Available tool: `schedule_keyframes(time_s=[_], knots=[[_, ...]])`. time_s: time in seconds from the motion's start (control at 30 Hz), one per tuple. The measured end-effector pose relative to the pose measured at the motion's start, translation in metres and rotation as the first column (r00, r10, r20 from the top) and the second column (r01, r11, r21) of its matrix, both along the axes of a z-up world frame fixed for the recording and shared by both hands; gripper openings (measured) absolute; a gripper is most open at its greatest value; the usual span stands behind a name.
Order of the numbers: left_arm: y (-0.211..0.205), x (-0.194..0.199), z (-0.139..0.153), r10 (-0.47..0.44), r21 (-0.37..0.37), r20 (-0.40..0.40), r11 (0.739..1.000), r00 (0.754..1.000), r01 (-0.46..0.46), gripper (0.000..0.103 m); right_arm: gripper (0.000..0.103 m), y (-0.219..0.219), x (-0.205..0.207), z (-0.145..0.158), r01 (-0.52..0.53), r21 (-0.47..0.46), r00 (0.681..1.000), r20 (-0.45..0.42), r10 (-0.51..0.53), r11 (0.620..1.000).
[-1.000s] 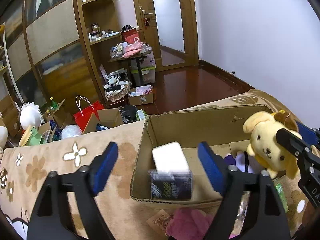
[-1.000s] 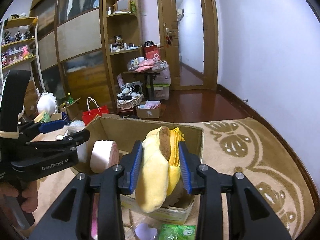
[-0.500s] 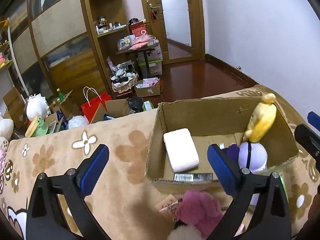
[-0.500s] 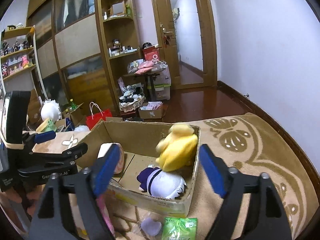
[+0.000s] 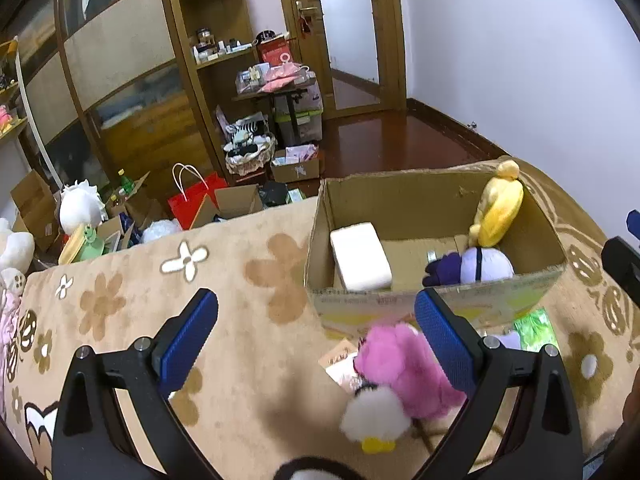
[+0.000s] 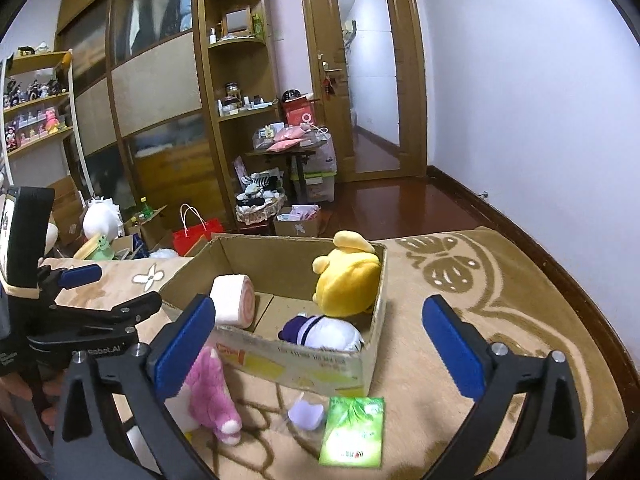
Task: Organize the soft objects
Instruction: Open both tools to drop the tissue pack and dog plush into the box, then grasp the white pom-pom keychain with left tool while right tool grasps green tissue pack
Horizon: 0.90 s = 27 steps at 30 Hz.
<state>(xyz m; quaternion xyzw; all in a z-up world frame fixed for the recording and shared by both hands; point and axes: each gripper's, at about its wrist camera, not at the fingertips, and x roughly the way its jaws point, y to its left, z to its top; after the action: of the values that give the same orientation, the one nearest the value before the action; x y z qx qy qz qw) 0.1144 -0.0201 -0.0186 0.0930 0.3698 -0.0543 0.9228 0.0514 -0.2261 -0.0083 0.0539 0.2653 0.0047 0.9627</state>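
Two claws, both mine, both spread wide w/ nothing between the pads. Right claw [image 6: 318, 330] jaws have just been opening; the yellow plush [image 6: 347, 279] it was gripping sits in the cardboard box [image 6: 312, 364], leaning in the far right corner against the wall, head above the rim. Left claw [image 5: 316, 326] jaws have just been opening too, also empty; it hangs over the blanket [image 5: 248, 312] just in front of the box.

Inside the box: white foam block [image 5: 360, 256] lies flat on the left side (from the right wrist cam its end looks pink, like a roll), and a white-and-purple plush [image 6: 324, 330] lies on the box floor on the right, just below the yellow one, touching it.

Outside, by the box's near wall: pink plush [image 5: 404, 364] w/ a white fluffy bit on the blanket, close under my left claw's right finger. Near it a small lilac item [image 6: 306, 414] and a green packet [image 6: 354, 432] lie flat, side by side.

Blanket is tan w/ flower & butterfly print. Behind it, floor clutter: red bag [image 5: 192, 204], open cartons, wooden shelves, door.
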Motion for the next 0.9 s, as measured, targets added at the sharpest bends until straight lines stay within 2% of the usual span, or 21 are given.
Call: schedule_keyframes(time_s=[0.33,0.5,0.7,0.9], knots=[[0.003,-0.018,-0.003,0.001,0.004,-0.06,1.0,0.998,0.0,0.098,0.103,0.004,-0.02,0.005,0.009,-0.038,1.0,-0.014,-0.01,0.999],[0.003,-0.017,-0.012,0.001,0.003,-0.114,1.0,0.993,-0.001,0.098,0.103,0.004,-0.021,0.0,0.014,-0.046,0.999,-0.038,-0.016,0.999],[0.004,-0.01,-0.032,0.01,0.003,-0.202,1.0,0.979,-0.01,0.098,0.103,0.001,-0.017,-0.015,0.025,-0.041,0.996,-0.085,-0.028,0.999],[0.008,0.001,-0.053,0.03,0.003,-0.294,1.0,0.955,-0.031,0.098,0.103,-0.005,-0.007,-0.031,0.041,-0.039,0.99,-0.133,-0.046,0.998]])
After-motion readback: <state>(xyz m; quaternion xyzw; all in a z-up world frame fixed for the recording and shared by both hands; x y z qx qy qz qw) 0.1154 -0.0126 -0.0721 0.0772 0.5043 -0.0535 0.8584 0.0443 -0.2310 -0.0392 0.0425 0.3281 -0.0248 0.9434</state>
